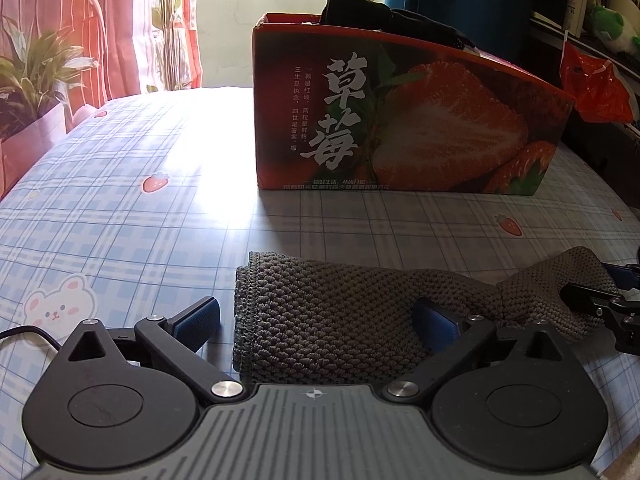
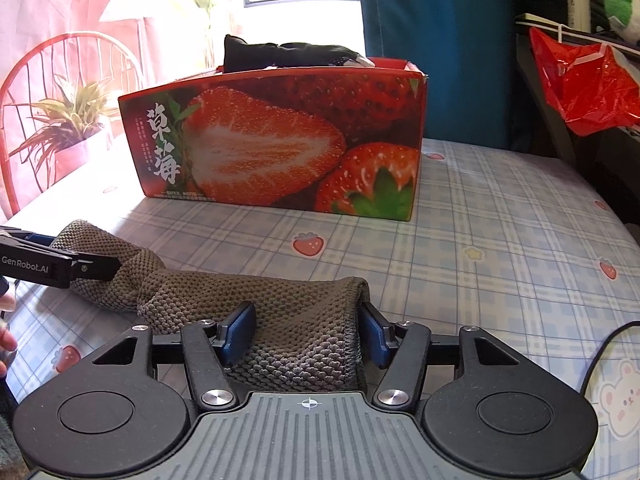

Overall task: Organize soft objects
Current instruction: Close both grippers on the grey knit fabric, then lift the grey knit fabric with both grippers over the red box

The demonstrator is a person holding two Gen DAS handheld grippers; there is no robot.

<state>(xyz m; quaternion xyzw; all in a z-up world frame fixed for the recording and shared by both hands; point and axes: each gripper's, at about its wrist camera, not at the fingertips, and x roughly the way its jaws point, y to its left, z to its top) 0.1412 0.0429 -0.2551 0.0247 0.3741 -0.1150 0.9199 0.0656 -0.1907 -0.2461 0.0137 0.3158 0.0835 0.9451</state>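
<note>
The grey knitted cloth (image 1: pixel 352 312) is lying on the counter (image 1: pixel 140 220), in front of the strawberry box (image 1: pixel 400 120). It is a thick, coarse-knit, dull grey-brown piece, folded or rolled into a long soft bundle with a doubled edge at one end and a pinched, twisted waist toward the other.

The left gripper (image 1: pixel 318 326) is standing wide, its blue pads (image 1: pixel 200 322) straddling one end of the cloth: one pad is sitting on the bare counter just beside the folded edge, the other is pressing on top of the knit. The right gripper (image 2: pixel 306 334) is narrower, its two pads squeezing the other end of the cloth between them, the fabric bunching up in the gap.

Dark fabric (image 2: pixel 288 54) is poking above the rim of the box. The counter is wearing a pale blue plaid covering with strawberry and bear prints.
</note>
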